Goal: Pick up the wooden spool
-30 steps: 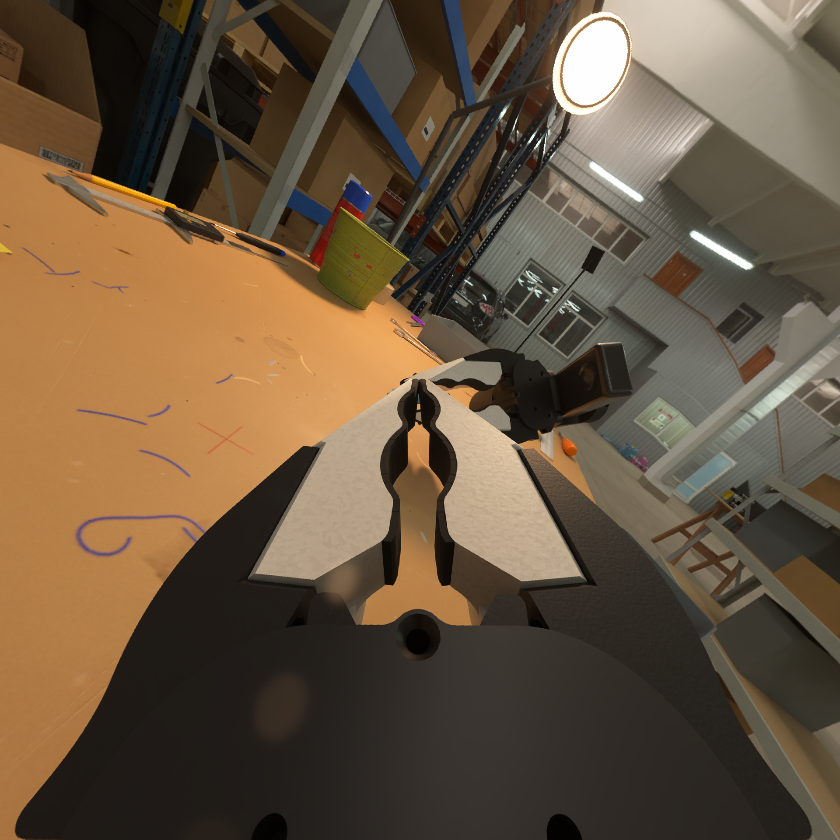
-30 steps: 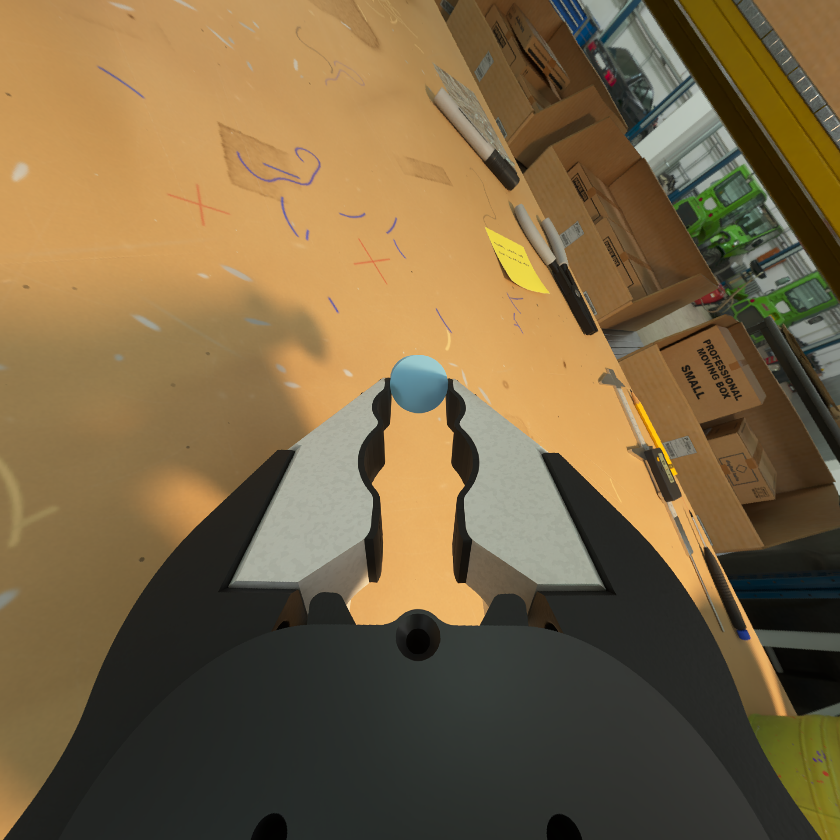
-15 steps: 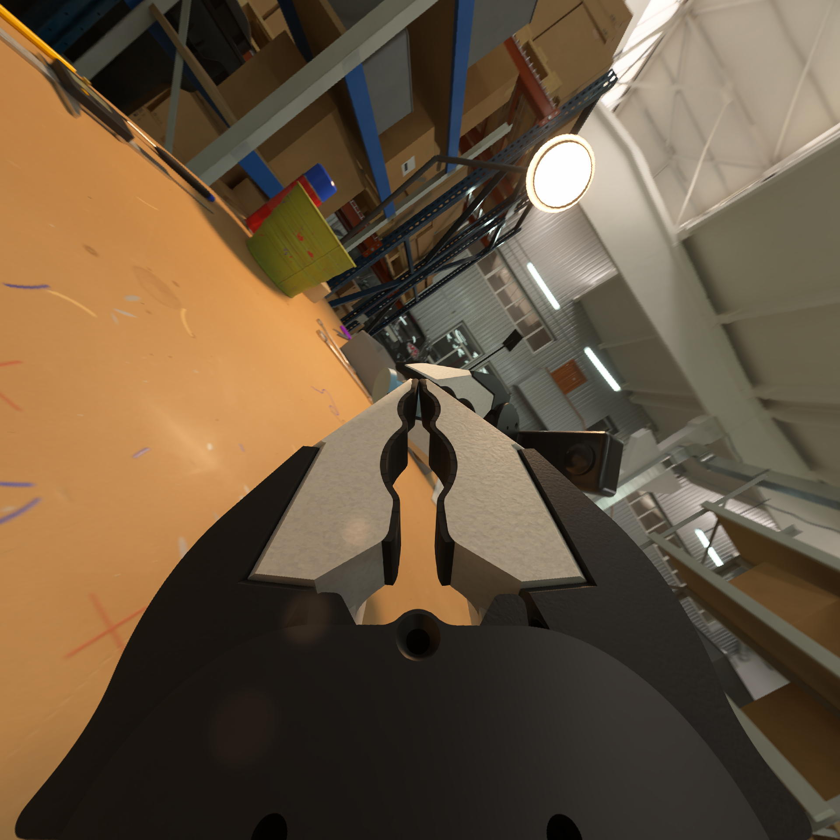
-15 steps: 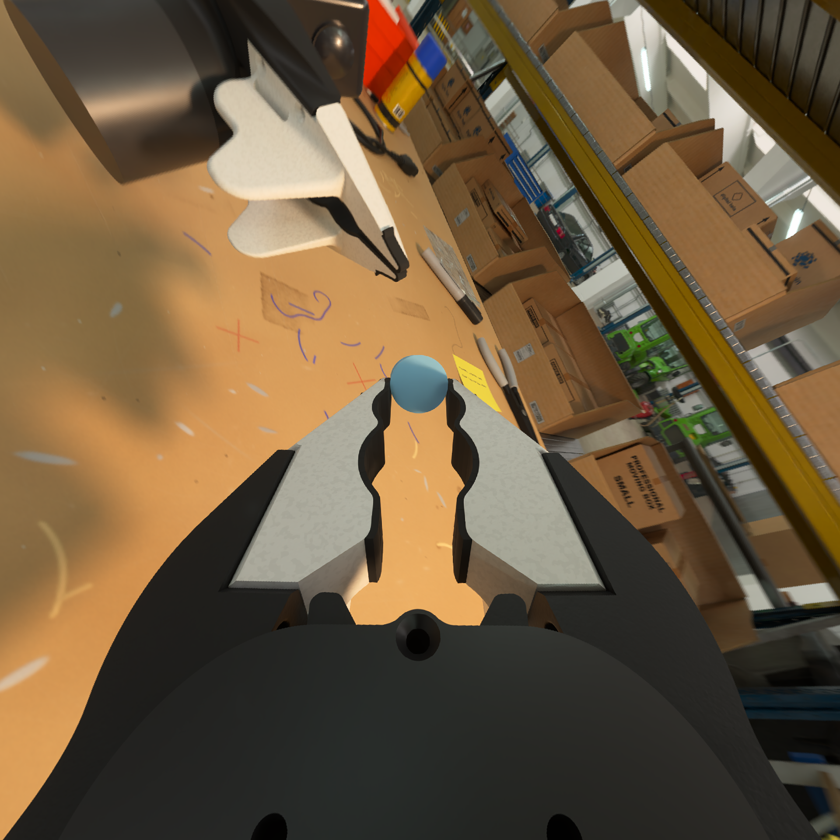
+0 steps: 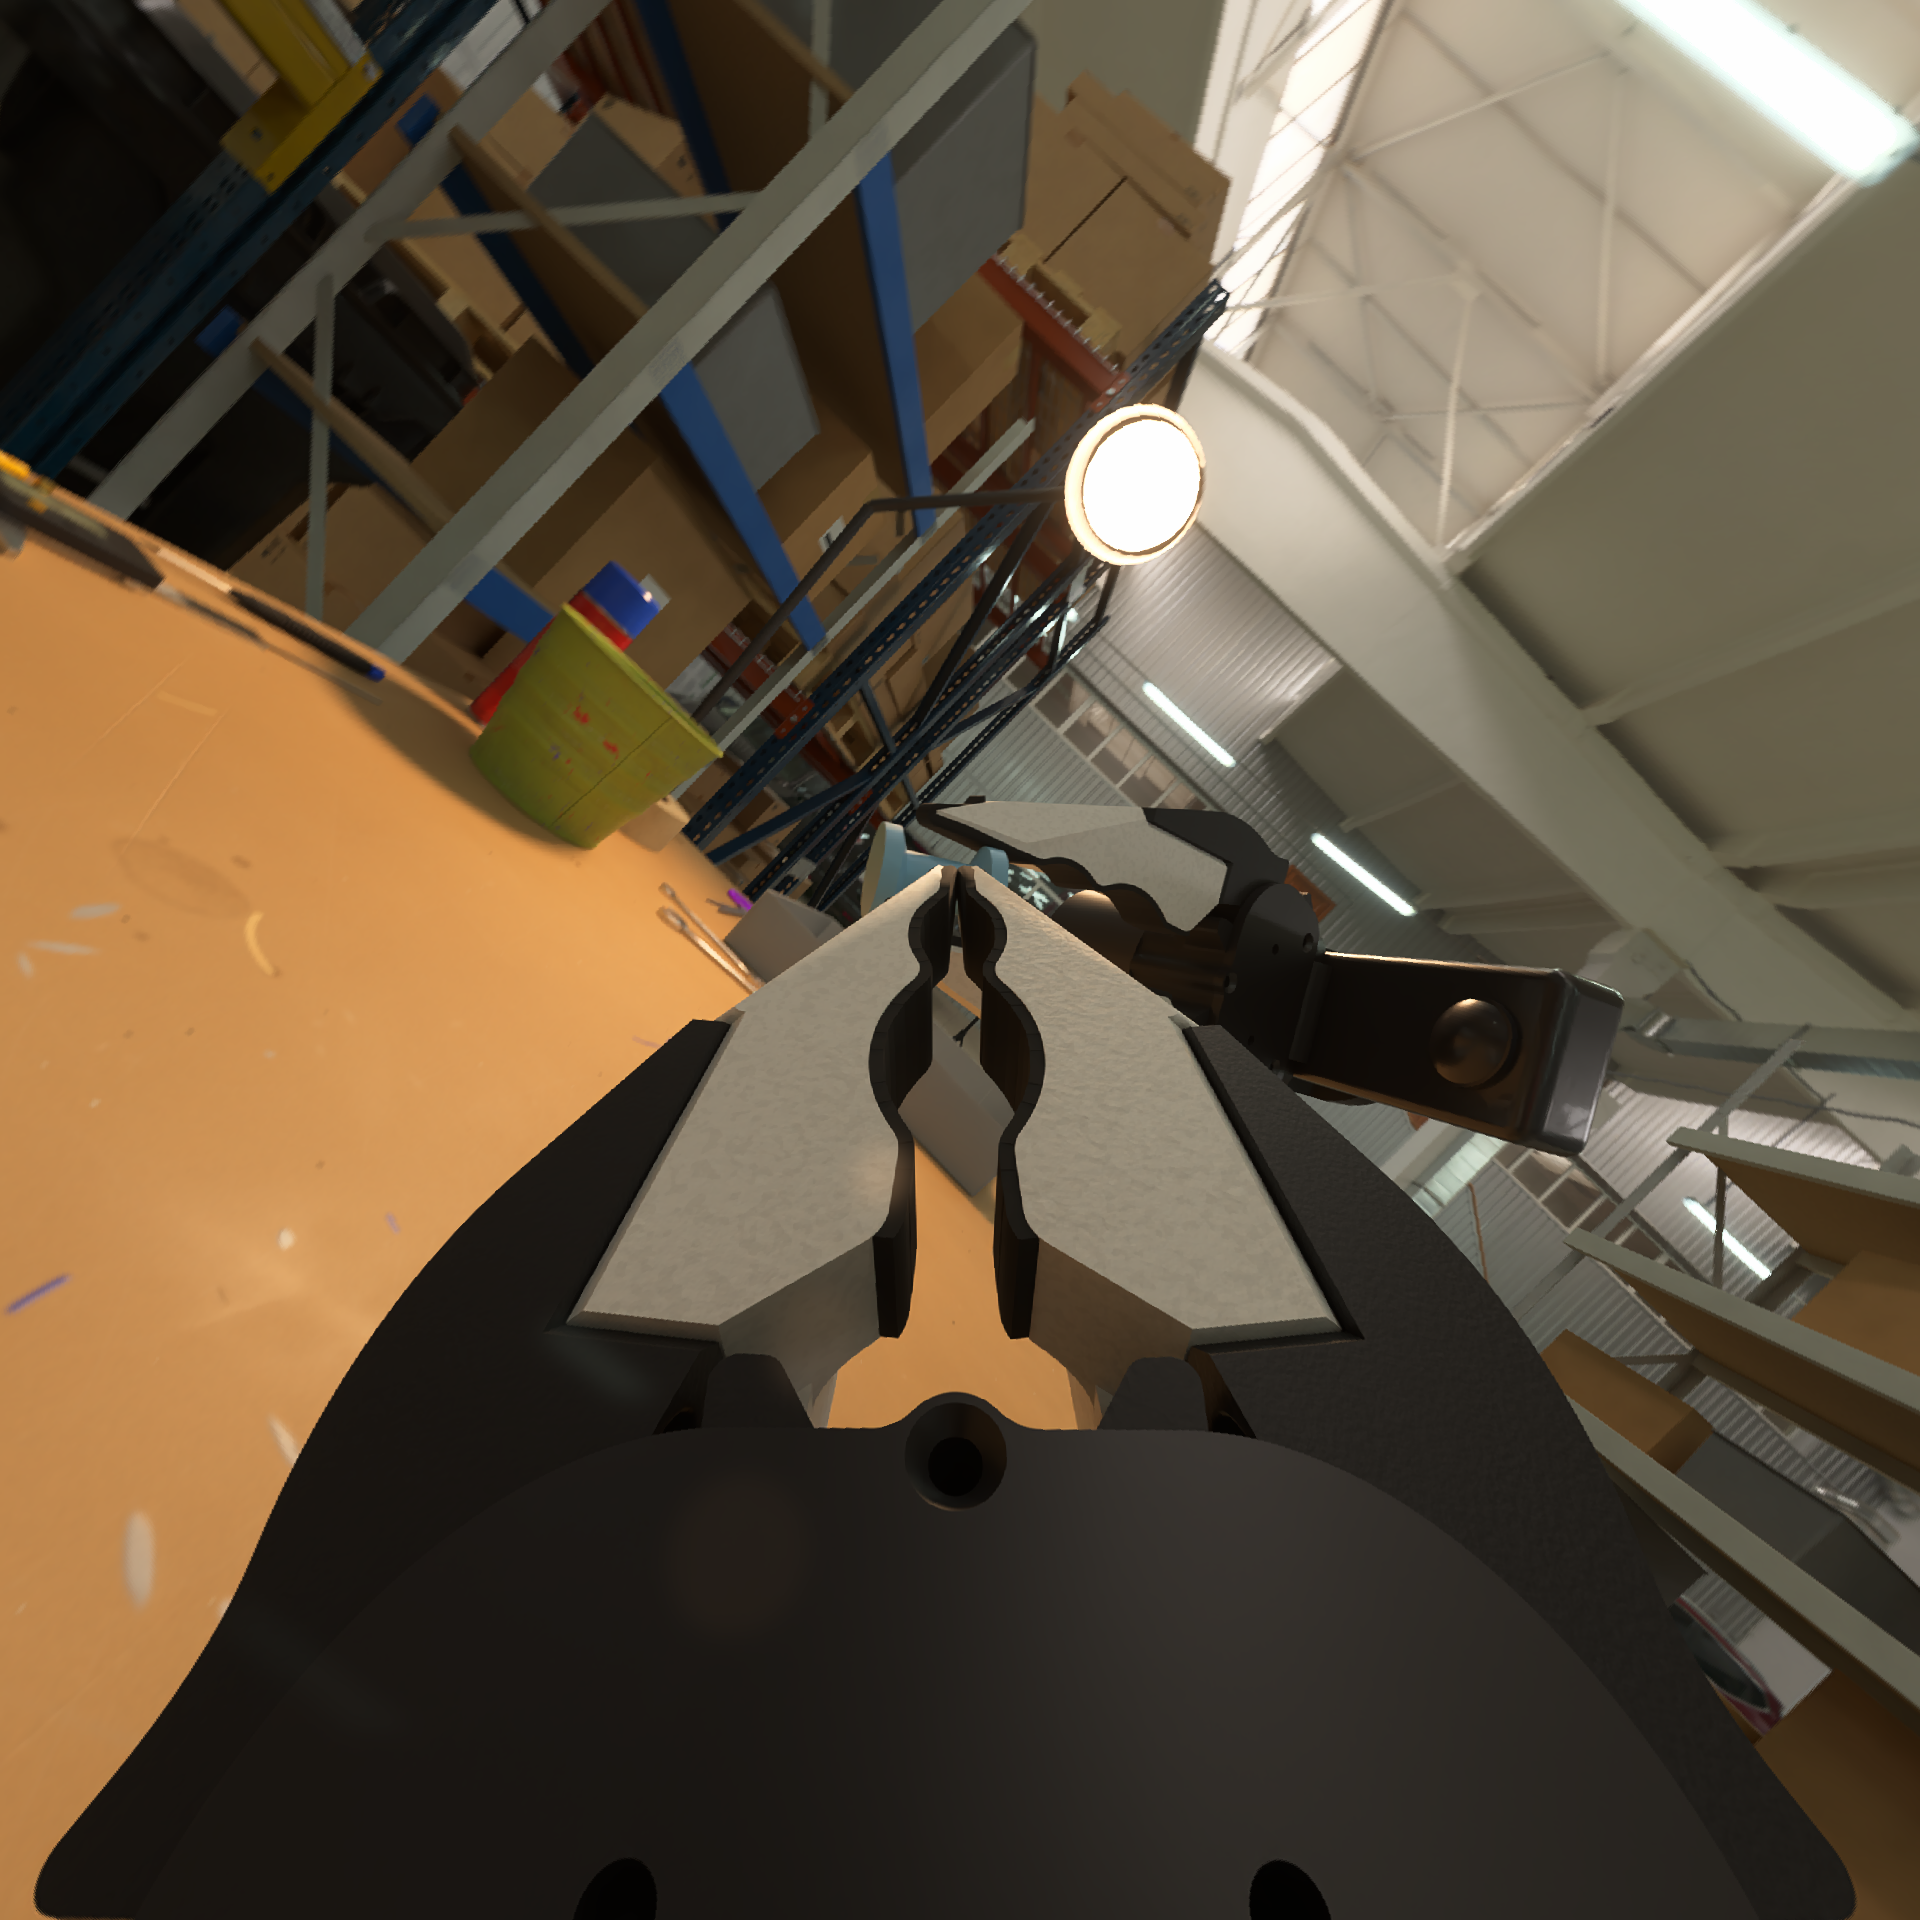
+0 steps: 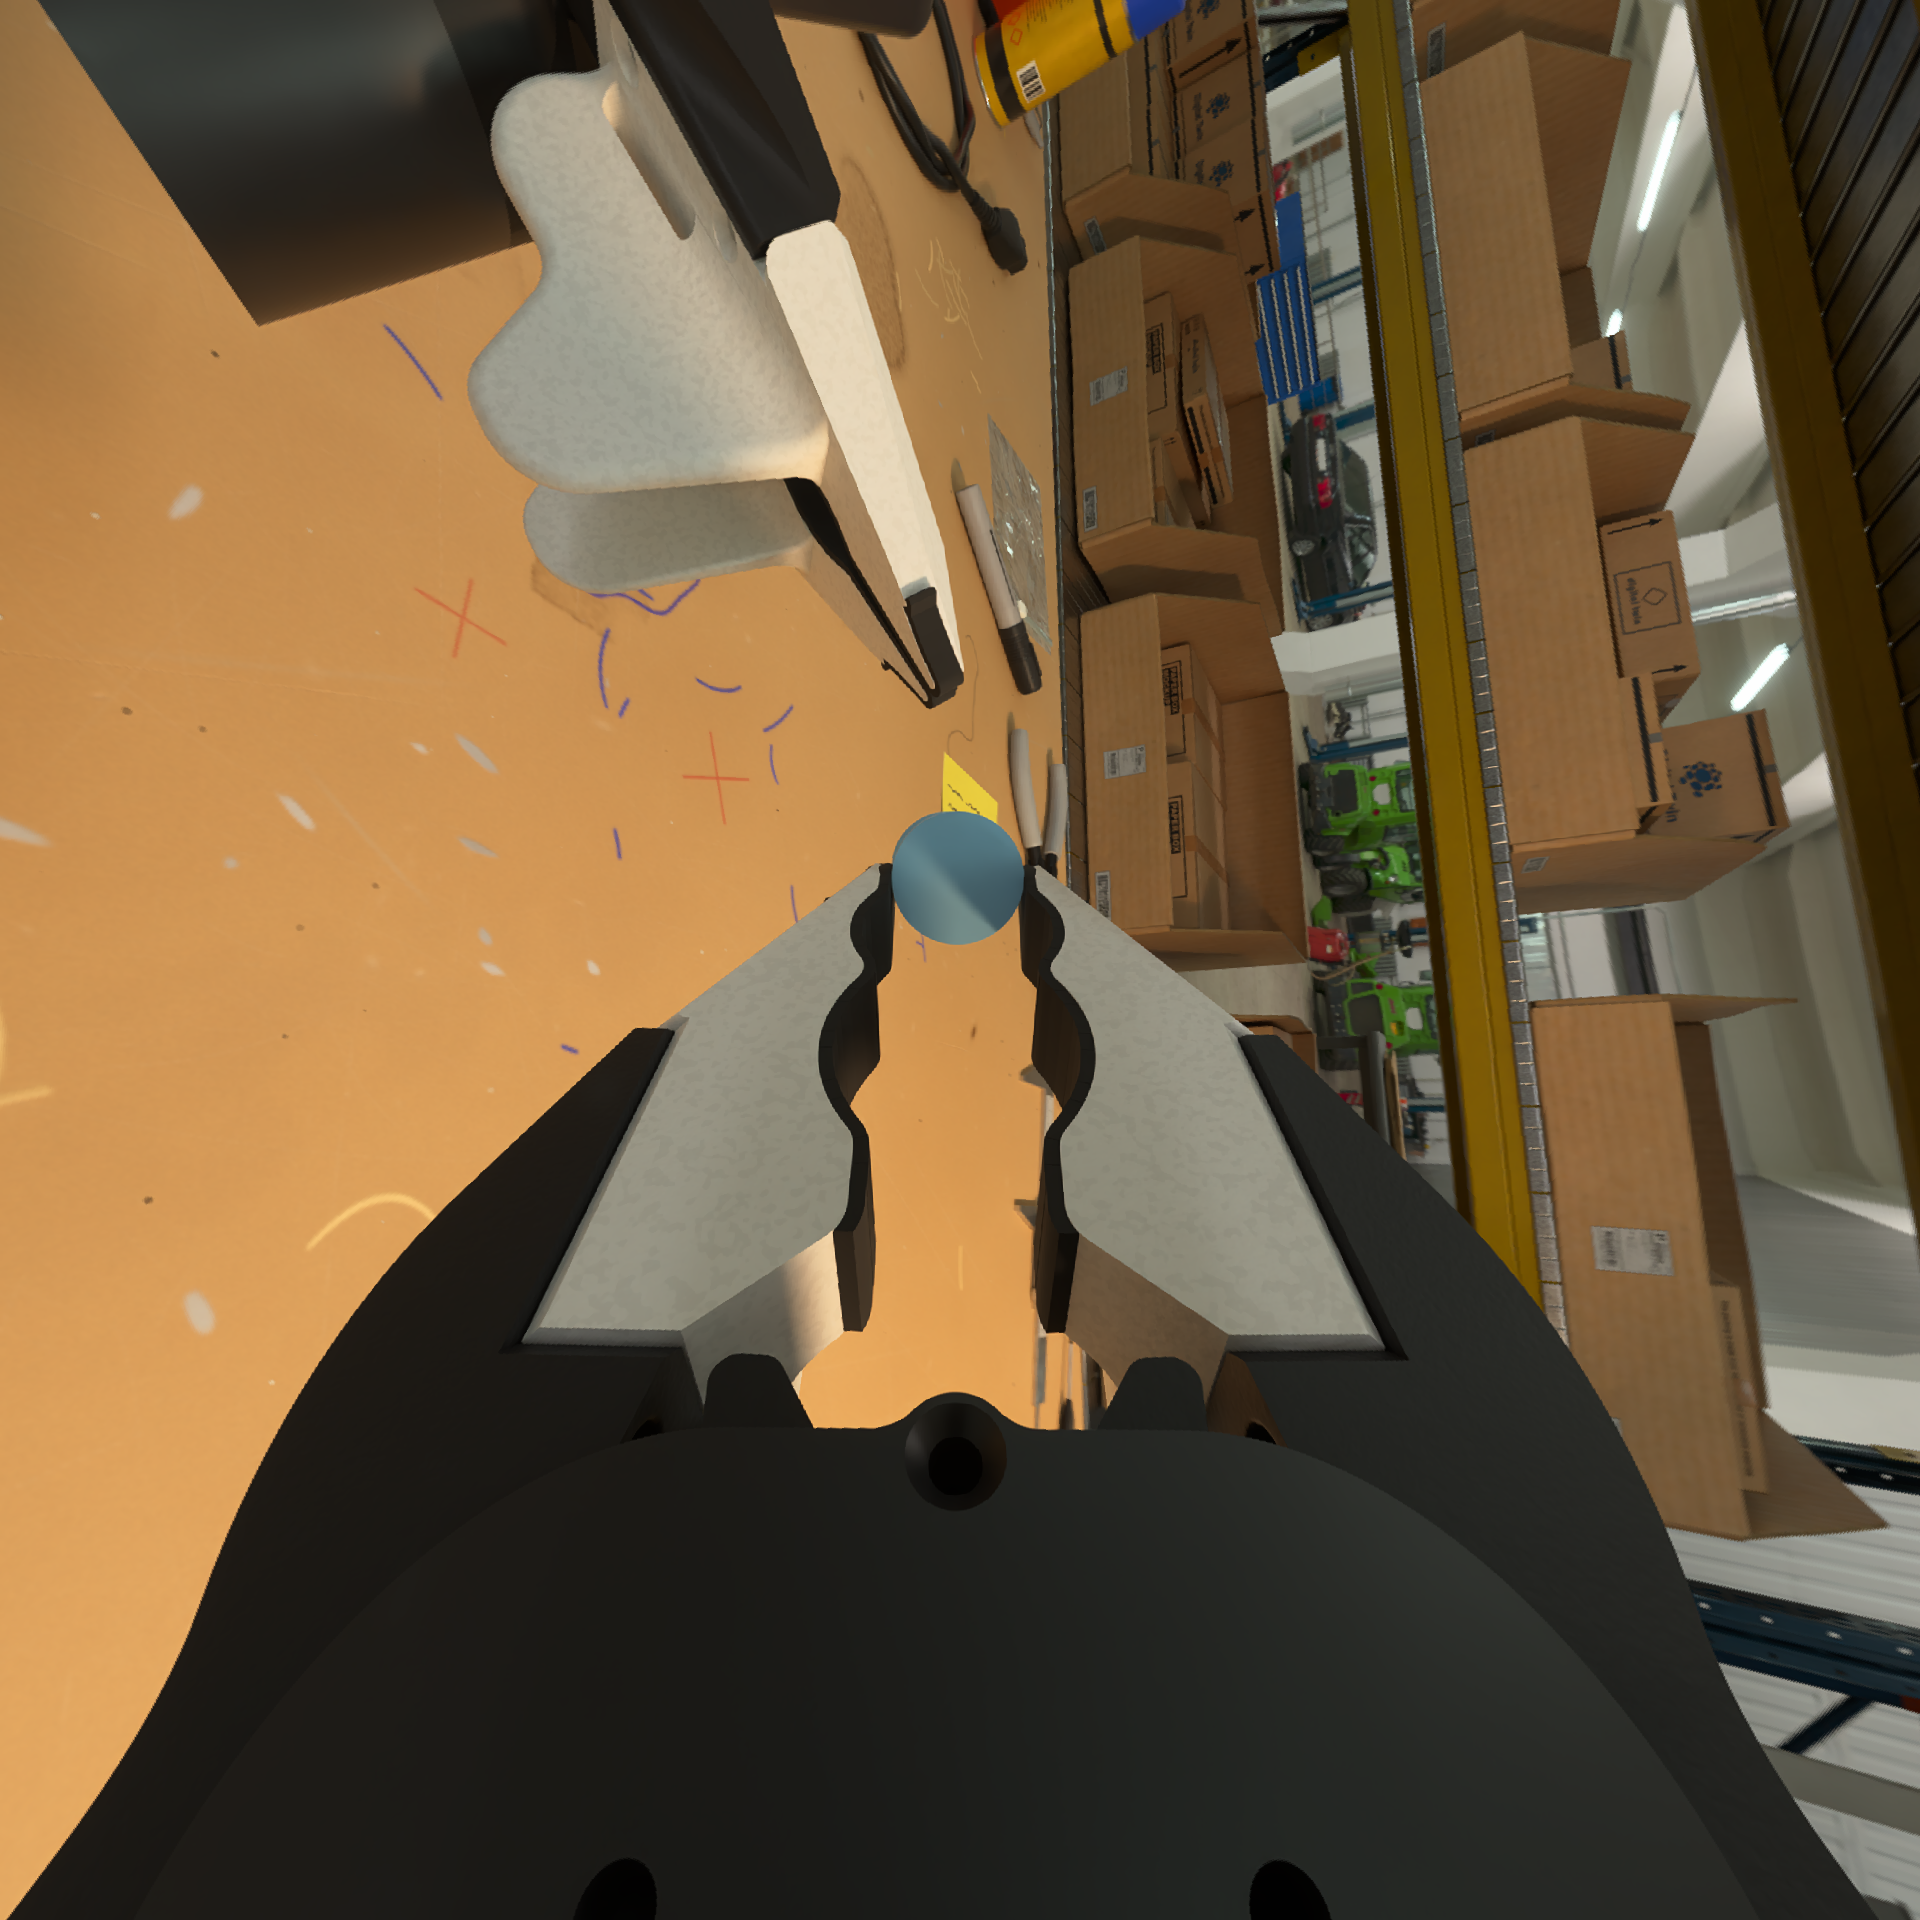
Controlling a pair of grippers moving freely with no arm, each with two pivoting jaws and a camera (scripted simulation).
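- The right claw (image 6: 957,881) is closed on the wooden spool (image 6: 957,878), pinching it between the very tips of its two fingers (image 6: 758,1122); the wider scalloped gaps further back along the fingers are empty
- From the right wrist view the spool shows as a round blue-grey disc with a soft sheen, held clear of the table (image 6: 260,935)
- In the left wrist view the spool (image 5: 902,860) appears side-on past the left claw's tips: a pale flat end and a blue middle, gripped by the right claw (image 5: 940,826)
- The left claw (image 5: 956,883) is closed with its tips together and nothing between them
- In the right wrist view the left claw (image 6: 920,675) hangs over the table beyond the spool, its tips near a marker pen (image 6: 997,582)
- A yellow-green bucket (image 5: 587,732) stands near the far edge of the table (image 5: 312,987); whether anything is in it cannot be told
- A red and blue can (image 5: 603,613) stands just behind the bucket
- A yellow sticky note (image 6: 966,795) lies near the table's edge, just past the spool
- A yellow can (image 6: 1070,42) lies on its side near the far corner, beside a black cable (image 6: 956,177)
- Cardboard boxes (image 6: 1164,748) fill the shelves past the table's edge
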